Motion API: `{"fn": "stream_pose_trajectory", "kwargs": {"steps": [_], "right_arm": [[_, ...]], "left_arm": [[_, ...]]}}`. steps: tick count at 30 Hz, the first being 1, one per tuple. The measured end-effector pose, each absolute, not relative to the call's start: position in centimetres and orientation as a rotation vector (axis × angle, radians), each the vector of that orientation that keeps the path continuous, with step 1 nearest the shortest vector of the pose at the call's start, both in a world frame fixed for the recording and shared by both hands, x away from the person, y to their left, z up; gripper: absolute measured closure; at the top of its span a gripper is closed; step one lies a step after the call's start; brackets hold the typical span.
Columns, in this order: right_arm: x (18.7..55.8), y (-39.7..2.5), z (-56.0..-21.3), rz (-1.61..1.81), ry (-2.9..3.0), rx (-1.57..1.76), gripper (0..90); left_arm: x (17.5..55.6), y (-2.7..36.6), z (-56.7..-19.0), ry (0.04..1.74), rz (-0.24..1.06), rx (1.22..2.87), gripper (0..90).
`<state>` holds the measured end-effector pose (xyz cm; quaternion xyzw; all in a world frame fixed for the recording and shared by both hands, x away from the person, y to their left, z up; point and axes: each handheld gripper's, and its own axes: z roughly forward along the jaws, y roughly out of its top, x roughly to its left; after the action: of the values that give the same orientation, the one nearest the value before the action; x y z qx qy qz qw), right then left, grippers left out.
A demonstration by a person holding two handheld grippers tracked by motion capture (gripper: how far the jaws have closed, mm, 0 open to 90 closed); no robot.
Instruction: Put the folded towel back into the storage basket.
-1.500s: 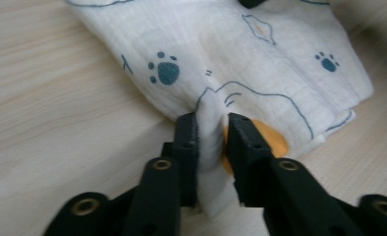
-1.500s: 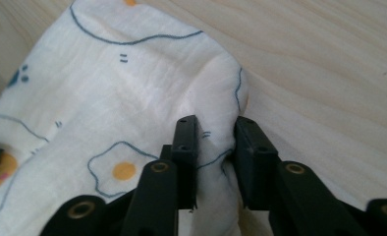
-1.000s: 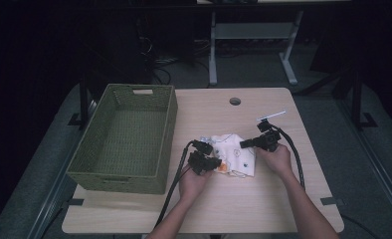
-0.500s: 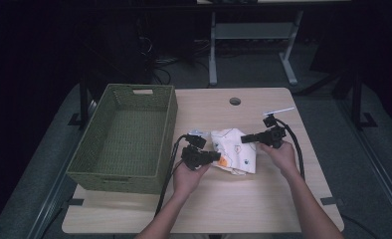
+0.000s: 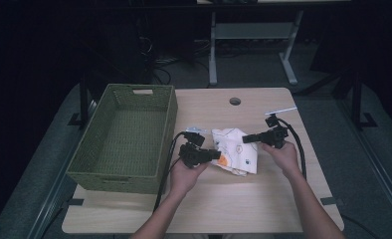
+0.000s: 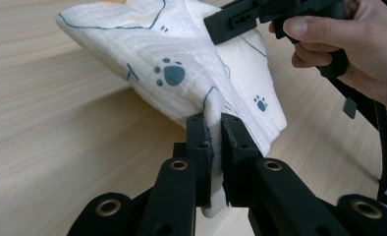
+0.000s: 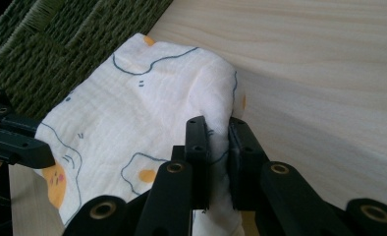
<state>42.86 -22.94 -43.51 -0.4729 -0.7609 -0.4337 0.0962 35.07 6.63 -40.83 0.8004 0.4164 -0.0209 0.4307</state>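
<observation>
A white cloth [image 5: 236,151] printed with paw marks, blue outlines and orange spots lies in the middle of the wooden table [image 5: 219,204]. My left gripper [image 5: 217,155] is shut on the cloth's left edge, and a fold of cloth [image 6: 181,73] shows pinched between its jaws in the left gripper view [image 6: 216,129]. My right gripper [image 5: 245,139] is shut on the cloth's upper right part, with cloth [image 7: 132,128] bunched between its jaws in the right gripper view [image 7: 217,129]. Both hands hold the cloth slightly raised off the table.
A green woven basket [image 5: 92,154] stands empty on the table's left side, close to the cloth. A round cable hole [image 5: 235,101] sits near the far edge. A thin white strip [image 5: 280,110] lies at the far right. Black cables trail from both grippers.
Both grippers have shifted a little to the left and toward the basket with the cloth held between them; the left gripper sits lower and nearer the cloth's left edge.
</observation>
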Motion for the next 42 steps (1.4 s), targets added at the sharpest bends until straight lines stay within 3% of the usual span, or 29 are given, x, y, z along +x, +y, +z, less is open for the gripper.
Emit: {"fn": "stream_pose_trajectory", "kwargs": {"steps": [8, 14, 19, 22, 26, 29, 35, 42], "right_arm": [[43.2, -21.1, -44.9, -1.197, -2.312, -1.385, 77.5], [43.2, -19.9, -45.8, -1.071, -2.414, -1.416, 58.2], [42.9, -19.0, -45.9, -1.013, -2.533, -1.431, 51.6], [42.6, -18.4, -45.7, -0.984, -2.614, -1.417, 54.4], [42.2, -17.5, -45.8, -0.970, -2.664, -1.361, 73.7], [42.5, -17.8, -46.0, -0.996, -2.580, -1.367, 78.6], [42.8, -19.6, -46.5, -1.120, -2.342, -1.372, 80.1], [42.7, -20.3, -44.5, -1.242, -2.252, -1.342, 80.1]], "left_arm": [[35.1, 7.3, -42.1, 1.091, -0.024, 2.069, 84.0], [35.1, 7.5, -43.2, 1.128, -0.039, 2.096, 83.9], [35.1, 7.5, -43.7, 1.146, -0.040, 2.114, 83.8], [35.1, 7.5, -43.9, 1.142, -0.045, 2.131, 83.8], [35.2, 7.4, -44.2, 1.148, -0.059, 2.136, 83.5], [35.2, 7.4, -44.2, 1.154, -0.064, 2.122, 83.6], [35.1, 7.7, -43.3, 1.128, -0.060, 2.109, 83.6], [35.0, 7.8, -40.6, 1.077, -0.041, 2.069, 83.8]]}}
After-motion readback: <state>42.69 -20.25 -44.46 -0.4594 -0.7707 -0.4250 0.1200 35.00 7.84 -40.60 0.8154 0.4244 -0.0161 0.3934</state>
